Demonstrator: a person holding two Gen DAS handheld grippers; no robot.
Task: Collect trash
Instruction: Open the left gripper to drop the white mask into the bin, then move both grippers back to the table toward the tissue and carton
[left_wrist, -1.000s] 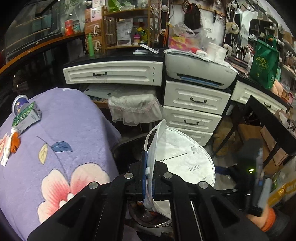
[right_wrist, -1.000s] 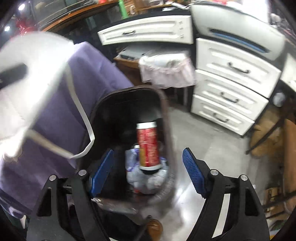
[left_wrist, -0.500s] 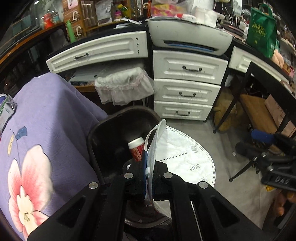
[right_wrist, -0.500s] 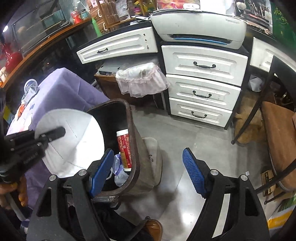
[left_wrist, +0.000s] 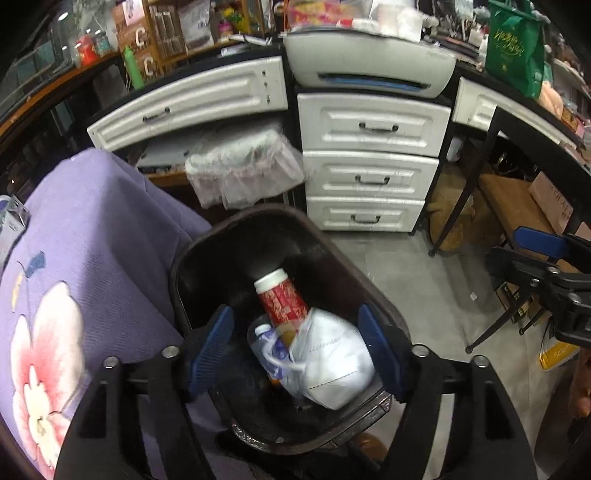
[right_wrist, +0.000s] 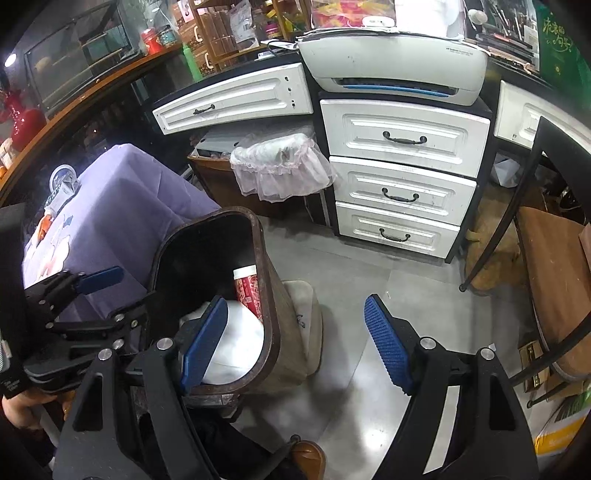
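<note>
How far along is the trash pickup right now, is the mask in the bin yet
Done: the white face mask lies inside the dark trash bin, on a red cup and a plastic bottle. In hand: nothing; the left gripper is open above the bin, and the right gripper is open too. Left: a carton and small scraps sit on the purple tablecloth.

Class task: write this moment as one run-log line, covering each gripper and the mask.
left gripper: open, above bin | right gripper: open, empty | mask: in bin, beside red can
</note>
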